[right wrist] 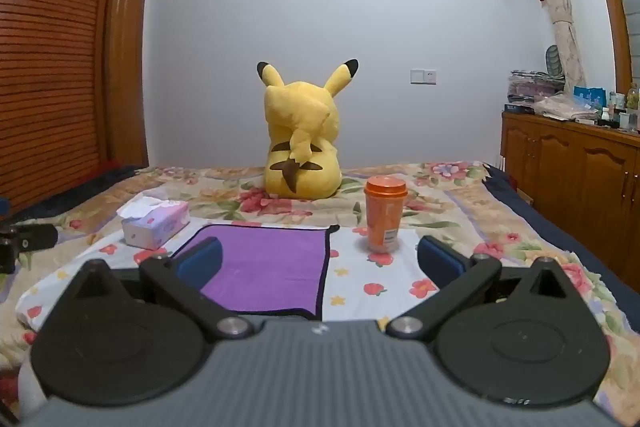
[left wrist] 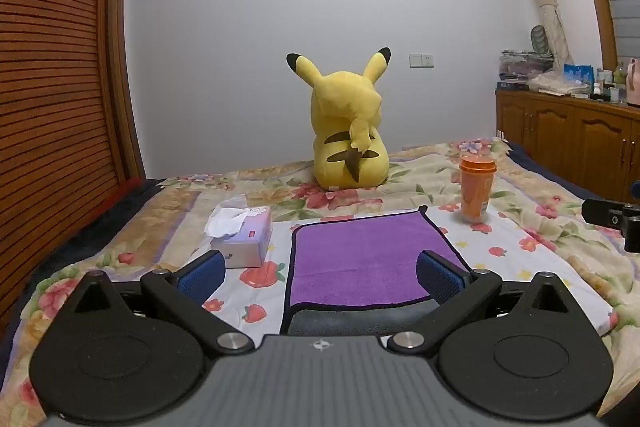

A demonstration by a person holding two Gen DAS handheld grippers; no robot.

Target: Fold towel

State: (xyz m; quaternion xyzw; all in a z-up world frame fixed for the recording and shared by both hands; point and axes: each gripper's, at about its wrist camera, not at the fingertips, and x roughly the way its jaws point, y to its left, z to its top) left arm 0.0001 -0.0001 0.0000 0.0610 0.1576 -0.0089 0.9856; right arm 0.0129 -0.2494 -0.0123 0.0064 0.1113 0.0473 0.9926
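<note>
A purple towel (left wrist: 356, 259) with a dark border lies flat on the flowered bedspread, with a grey layer showing at its near edge. It also shows in the right wrist view (right wrist: 272, 263). My left gripper (left wrist: 320, 277) is open and empty, held above the towel's near part. My right gripper (right wrist: 320, 261) is open and empty, above the towel's right edge. Each gripper shows at the edge of the other's view, the right one (left wrist: 612, 217) and the left one (right wrist: 24, 243).
A tissue box (left wrist: 244, 233) lies left of the towel. An orange cup (left wrist: 476, 187) with a lid stands right of it. A yellow plush toy (left wrist: 348, 131) sits behind. A wooden cabinet (left wrist: 568, 143) stands right of the bed, a slatted wardrobe (left wrist: 52, 87) left.
</note>
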